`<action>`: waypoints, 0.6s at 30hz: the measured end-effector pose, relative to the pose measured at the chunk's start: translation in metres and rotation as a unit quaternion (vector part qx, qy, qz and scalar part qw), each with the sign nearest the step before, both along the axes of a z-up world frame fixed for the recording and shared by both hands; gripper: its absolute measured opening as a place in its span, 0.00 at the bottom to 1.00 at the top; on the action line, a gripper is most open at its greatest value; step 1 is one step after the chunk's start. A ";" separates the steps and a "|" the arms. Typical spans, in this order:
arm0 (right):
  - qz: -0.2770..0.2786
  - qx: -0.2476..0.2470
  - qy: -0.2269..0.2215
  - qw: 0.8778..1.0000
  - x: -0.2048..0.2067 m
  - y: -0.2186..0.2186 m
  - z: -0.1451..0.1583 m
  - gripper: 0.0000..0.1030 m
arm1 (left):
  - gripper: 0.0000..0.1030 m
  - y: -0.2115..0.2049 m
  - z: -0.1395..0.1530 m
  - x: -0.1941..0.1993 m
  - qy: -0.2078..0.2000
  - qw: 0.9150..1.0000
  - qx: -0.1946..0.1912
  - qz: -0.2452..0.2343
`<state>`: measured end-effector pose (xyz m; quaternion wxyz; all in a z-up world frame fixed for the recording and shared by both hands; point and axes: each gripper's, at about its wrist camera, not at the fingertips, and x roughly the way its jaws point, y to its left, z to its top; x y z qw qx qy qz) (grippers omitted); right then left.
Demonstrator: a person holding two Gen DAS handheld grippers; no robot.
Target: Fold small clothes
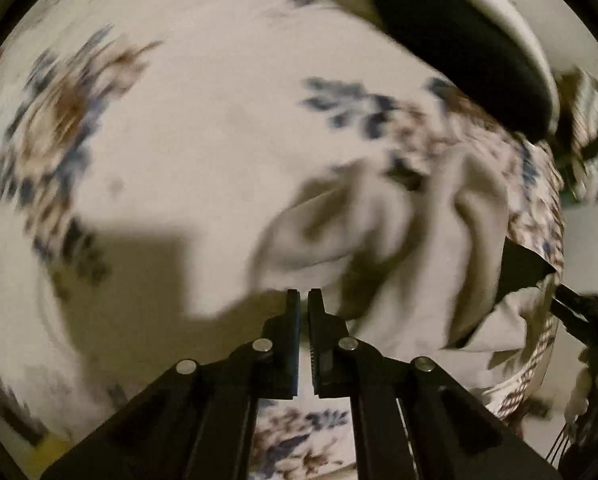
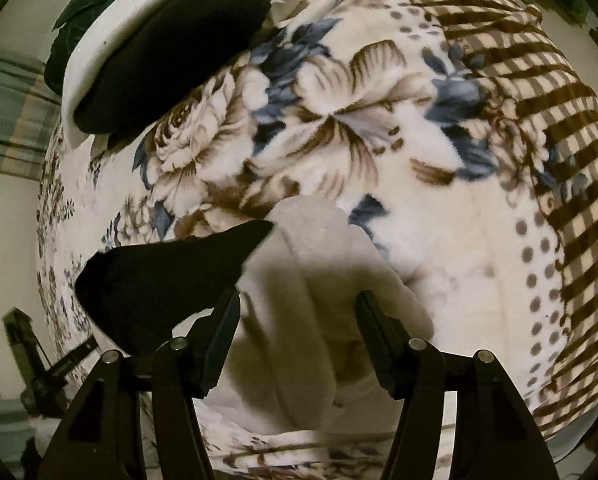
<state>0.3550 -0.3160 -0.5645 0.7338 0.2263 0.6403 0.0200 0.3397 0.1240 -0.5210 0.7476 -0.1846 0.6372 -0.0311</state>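
Your left gripper (image 1: 303, 294) is sitting nearly closed with nothing between its fingers. Your right gripper (image 2: 297, 302) is spreading wide around the crumpled cream garment (image 2: 315, 280), which is lying on the floral blanket (image 2: 339, 120), its black patch (image 2: 159, 272) at nine o'clock.

left gripper (image 1: 303, 294): my black matte fingers, toothed inner pad, four round silver pins on black link bars | right gripper (image 2: 297, 300): same black wedge fingers, four silver pins, triangular cut-outs in the outer bars
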 end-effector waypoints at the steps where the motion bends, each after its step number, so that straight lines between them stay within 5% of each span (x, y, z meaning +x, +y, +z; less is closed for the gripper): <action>1: 0.009 0.000 -0.004 1.000 0.001 0.003 0.003 0.61 | 0.04 0.004 0.004 -0.003 -0.001 1.000 -0.006 0.011; 3: 0.027 -0.010 -0.013 0.999 0.002 0.010 0.013 0.61 | 0.06 0.002 0.025 -0.004 -0.020 1.000 -0.013 0.016; 5: 0.046 -0.017 -0.022 0.999 0.004 0.017 0.021 0.61 | 0.27 -0.011 0.048 0.003 -0.047 0.999 -0.019 -0.003; 6: 0.058 -0.024 -0.028 0.998 0.005 0.022 0.025 0.61 | 0.50 -0.020 0.057 0.010 -0.057 0.998 -0.025 -0.018; 7: 0.069 -0.030 -0.032 0.997 0.007 0.026 0.028 0.61 | 0.62 -0.028 0.062 0.017 -0.063 0.997 -0.030 -0.030; 12: 0.090 -0.057 -0.021 0.994 0.018 0.044 0.029 0.61 | 0.62 -0.079 0.057 0.059 -0.037 0.995 -0.055 -0.080; 16: 0.067 -0.071 -0.003 0.995 0.021 0.052 0.028 0.61 | 0.59 -0.119 0.028 0.076 0.000 0.993 -0.035 -0.114; 17: 0.055 -0.073 0.004 0.996 0.020 0.050 0.027 0.61 | 0.50 -0.126 0.023 0.079 -0.003 0.992 -0.019 -0.126; 18: 0.036 -0.072 0.013 0.997 0.018 0.048 0.026 0.61 | 0.12 -0.128 0.019 0.079 -0.003 0.991 -0.008 -0.131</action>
